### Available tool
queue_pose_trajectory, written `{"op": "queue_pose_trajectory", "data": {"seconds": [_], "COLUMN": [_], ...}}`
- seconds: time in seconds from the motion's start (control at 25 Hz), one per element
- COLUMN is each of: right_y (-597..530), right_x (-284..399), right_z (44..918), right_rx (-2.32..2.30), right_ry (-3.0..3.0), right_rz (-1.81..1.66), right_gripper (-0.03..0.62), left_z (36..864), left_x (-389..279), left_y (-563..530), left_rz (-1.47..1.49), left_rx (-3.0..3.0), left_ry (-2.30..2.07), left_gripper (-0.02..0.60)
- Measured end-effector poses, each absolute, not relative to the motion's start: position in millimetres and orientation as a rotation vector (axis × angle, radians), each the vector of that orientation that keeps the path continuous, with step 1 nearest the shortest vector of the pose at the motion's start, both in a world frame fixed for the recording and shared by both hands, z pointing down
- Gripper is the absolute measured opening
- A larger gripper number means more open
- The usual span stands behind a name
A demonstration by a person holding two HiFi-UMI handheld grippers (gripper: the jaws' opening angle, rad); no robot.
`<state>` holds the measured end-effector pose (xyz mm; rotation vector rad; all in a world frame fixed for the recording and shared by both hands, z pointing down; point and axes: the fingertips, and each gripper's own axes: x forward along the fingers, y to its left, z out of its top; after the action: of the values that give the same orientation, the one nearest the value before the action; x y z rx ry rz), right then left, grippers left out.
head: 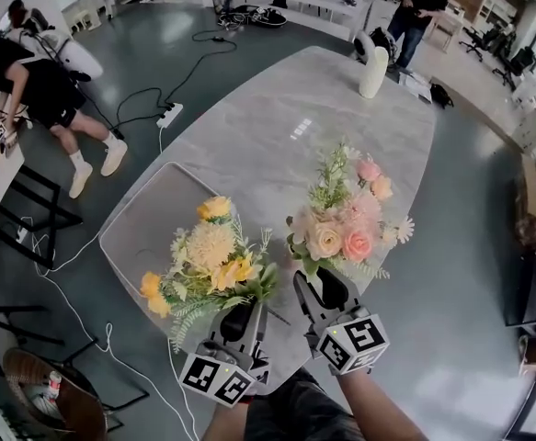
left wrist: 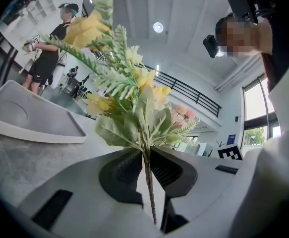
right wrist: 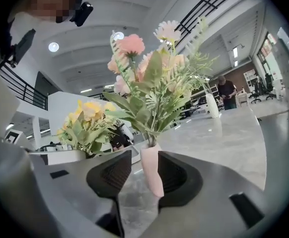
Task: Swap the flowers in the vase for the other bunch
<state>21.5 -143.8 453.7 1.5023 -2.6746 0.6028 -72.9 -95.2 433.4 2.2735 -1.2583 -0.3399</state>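
Grey marble table (head: pixel 277 127), open office floor behind. On the left gripper (left wrist: pixel 145 157), the fingers (left wrist: pixel 122 170) are clamped together on the thin stem (left wrist: pixel 148 182) of the yellow bunch (head: pixel 214 265). It is held upright at lower centre-left of the head view, over the near table edge. On the right gripper (right wrist: pixel 144 168), the fingers (right wrist: pixel 112 175) are spread apart with the pink vase (right wrist: pixel 151 172) stood between them. A gap is seen on the vase's left side. The right finger is just beside it, contact not determinable. The pink bunch (head: pixel 346 219) is seated in that vase, near the yellow one and to its right. A grey tray (head: pixel 148 219) is seen left of the yellow bunch. A white vase (head: pixel 373 72) is stood well apart, at the table's upper right. Two people are seen beyond the table, upper left and upper right.
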Motion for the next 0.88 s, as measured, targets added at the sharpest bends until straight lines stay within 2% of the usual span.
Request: {"op": "queue_pose_trajectory", "data": {"seconds": [0.32, 0.88], "right_y": [-160, -180], "right_x": [18, 18], "right_z": [447, 435], "right_rx": [1.532, 1.62], "right_ry": [-2.708, -2.741], "right_rz": [0.602, 0.571], "right_gripper": [0.215, 0.225], "left_z": [436, 434], "left_x": [-72, -72], "left_y": [-98, -96], "left_rz": [-0.335, -0.329], "left_rx": [2.264, 2.269], "left_ry": [-1.245, -1.227], "left_gripper": [0.057, 0.055]}}
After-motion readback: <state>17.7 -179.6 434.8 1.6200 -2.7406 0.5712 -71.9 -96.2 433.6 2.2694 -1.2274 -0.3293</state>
